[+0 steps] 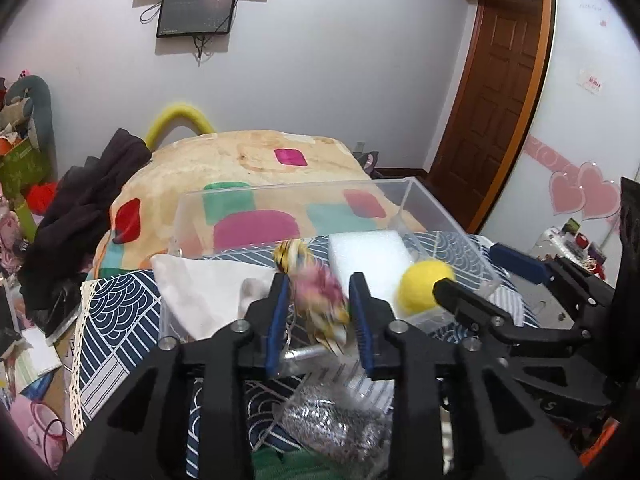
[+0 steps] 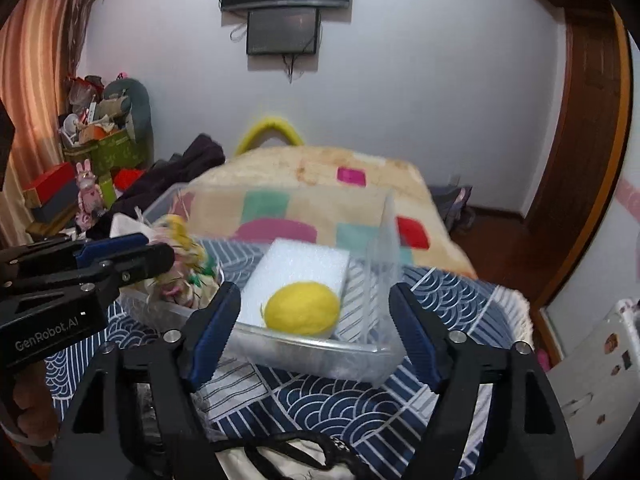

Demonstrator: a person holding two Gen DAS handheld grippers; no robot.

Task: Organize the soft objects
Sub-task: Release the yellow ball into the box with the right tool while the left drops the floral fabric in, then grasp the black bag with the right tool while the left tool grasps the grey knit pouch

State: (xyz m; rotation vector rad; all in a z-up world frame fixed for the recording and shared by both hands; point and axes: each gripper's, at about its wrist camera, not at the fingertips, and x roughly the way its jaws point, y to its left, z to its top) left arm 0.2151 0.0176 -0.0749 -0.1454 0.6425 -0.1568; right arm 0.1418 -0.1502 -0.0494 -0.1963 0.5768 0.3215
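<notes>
Two tongs: left clamps frayed floral bundle.

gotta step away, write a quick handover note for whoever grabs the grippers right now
Left gripper: shut on the multicoloured plush toy, held over the left part of the clear plastic bin.
Right gripper: open, empty, at the bin's near wall.
Done: white foam block, yellow wool ball and white cloth are in the bin.
Left: release the plush toy into the bin. The silver scrubber in its bag, on the patterned tablecloth in front of the bin, may be next.
</notes>
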